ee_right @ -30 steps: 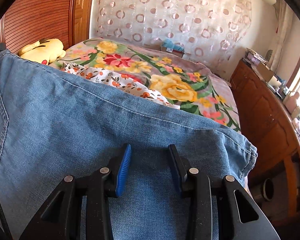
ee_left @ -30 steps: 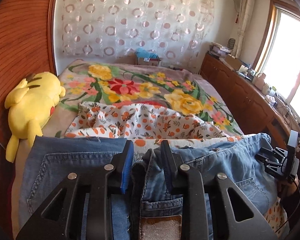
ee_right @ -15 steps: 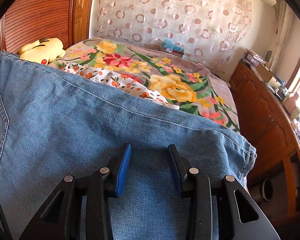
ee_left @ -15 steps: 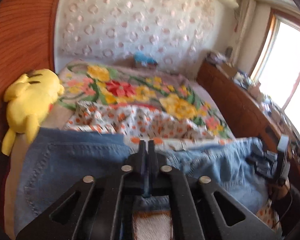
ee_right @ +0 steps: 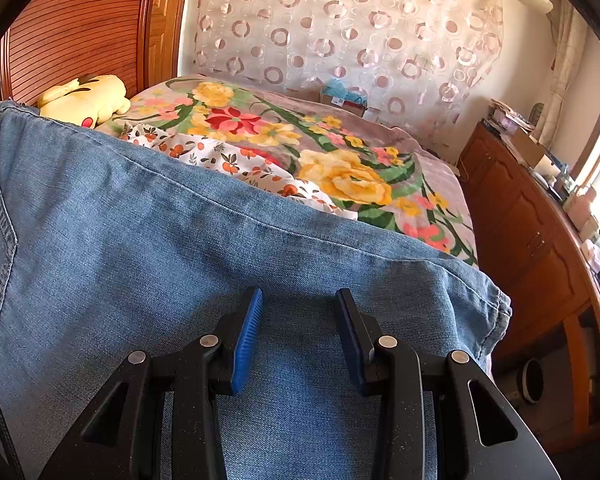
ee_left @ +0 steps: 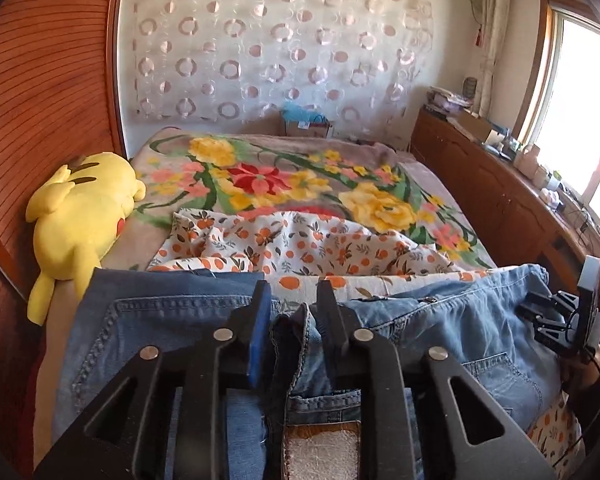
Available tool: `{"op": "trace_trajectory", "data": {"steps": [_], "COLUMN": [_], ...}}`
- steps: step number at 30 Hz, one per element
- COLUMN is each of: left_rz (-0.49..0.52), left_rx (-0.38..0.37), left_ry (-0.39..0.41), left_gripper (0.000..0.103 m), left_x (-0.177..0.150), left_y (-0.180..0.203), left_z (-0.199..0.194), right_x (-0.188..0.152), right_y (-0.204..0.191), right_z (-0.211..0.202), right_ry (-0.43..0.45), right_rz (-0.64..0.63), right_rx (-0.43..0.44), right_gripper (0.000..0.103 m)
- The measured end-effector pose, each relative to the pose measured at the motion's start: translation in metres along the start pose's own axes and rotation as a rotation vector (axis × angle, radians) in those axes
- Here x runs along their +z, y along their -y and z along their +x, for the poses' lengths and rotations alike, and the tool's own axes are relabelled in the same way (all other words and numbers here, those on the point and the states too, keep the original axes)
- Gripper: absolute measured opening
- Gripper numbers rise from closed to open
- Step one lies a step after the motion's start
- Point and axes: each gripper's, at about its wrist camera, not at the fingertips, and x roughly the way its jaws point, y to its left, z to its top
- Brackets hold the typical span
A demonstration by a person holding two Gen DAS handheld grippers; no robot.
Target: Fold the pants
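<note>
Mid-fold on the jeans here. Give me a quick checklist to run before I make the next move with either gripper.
1. Left gripper around a fold of the jeans: ok. Its jaws have just been opening, a ridge of denim stands between them, the pads not pressing on it.
2. Left gripper gripping the denim: not ok, jaws apart.
3. Right gripper holding anything: not ok. Jaws open over flat denim, nothing pinched.
4. Jeans fully on the bed: cannot tell; the leg hem sits at the bed's edge.
5. Fold path free: not ok. The orange-print cloth lies bunched right behind the jeans.
6. Yellow plush toy clear of the jeans: ok, beside them.
</note>
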Motion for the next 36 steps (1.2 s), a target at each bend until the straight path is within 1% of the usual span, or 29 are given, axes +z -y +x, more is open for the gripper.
{"op": "trace_trajectory", "data": {"steps": [5,8,13,15,16,17,19,22,24,25,26,28,30,32,33,34,35,36], "left_rz": [0.003,0.013,0.019,0.033,0.04,0.048,0.08,0.083,0.035,0.007,0.002,0.009,0.025,0.038,0.047,0.052,0.058,0.067], "left_rx": [0.015,0.02,0.003,-0.01,-0.022,-0.04,-0.031,-0.014,0.0,-0.002,-0.002,0.036,0.067,0.088,0.094,0.087,0.063,0.051], "left_ry": [-0.087,-0.102,-0.114,-0.119,-0.123,-0.129,-0.118,-0.056,0.019,0.037,0.034,0.044,0.027,0.032,0.039,0.042,0.047,0.052], "left_gripper": [0.025,0.025,0.025,0.019,0.008,0.006,0.004,0.003,0.003,0.003,0.003,0.003,0.003,0.004,0.005,0.012,0.02,0.024], "left_x": [-0.005,-0.012,-0.025,-0.028,-0.029,-0.029,-0.028,-0.021,-0.012,-0.006,-0.004,-0.001,-0.002,-0.003,-0.004,-0.005,-0.007,-0.009], "left_y": [0.0,0.001,0.002,0.005,0.005,0.006,0.011,0.013,0.005,0.0,-0.001,0.001,0.005,0.008,0.01,0.01,0.012,0.015], "left_z": [0.022,0.024,0.022,0.023,0.023,0.023,0.021,0.01,-0.002,-0.004,-0.003,0.001,0.009,0.008,0.005,0.001,-0.005,-0.01], "right_x": [0.0,0.0,-0.001,-0.001,-0.001,-0.001,-0.001,-0.001,-0.001,-0.001,-0.001,-0.002,-0.002,-0.003,-0.004,-0.006,-0.008,-0.011], "right_y": [0.001,0.001,0.002,0.002,0.002,0.002,0.002,0.003,0.003,0.003,0.003,0.004,0.005,0.007,0.007,0.007,0.009,0.01], "right_z": [0.001,0.002,0.002,0.002,0.002,0.002,0.002,0.003,0.003,0.003,0.003,0.003,0.003,-0.002,-0.007,-0.013,-0.022,-0.028], "right_ry": [0.001,0.001,0.002,0.002,0.002,0.003,0.003,0.004,0.004,0.004,0.004,0.005,0.008,0.023,0.03,0.042,0.059,0.068], "right_rz": [0.003,0.003,0.007,0.007,0.007,0.006,0.004,0.005,0.006,0.007,0.008,0.01,0.018,0.021,0.017,0.022,0.033,0.045], "right_rx": [0.005,0.005,0.009,0.008,0.008,0.006,0.003,0.005,0.008,0.01,0.011,0.014,0.025,0.048,0.046,0.043,0.048,0.055], "right_gripper": [0.039,0.039,0.039,0.039,0.039,0.039,0.039,0.039,0.039,0.039,0.039,0.039,0.039,0.039,0.039,0.039,0.039,0.039]}}
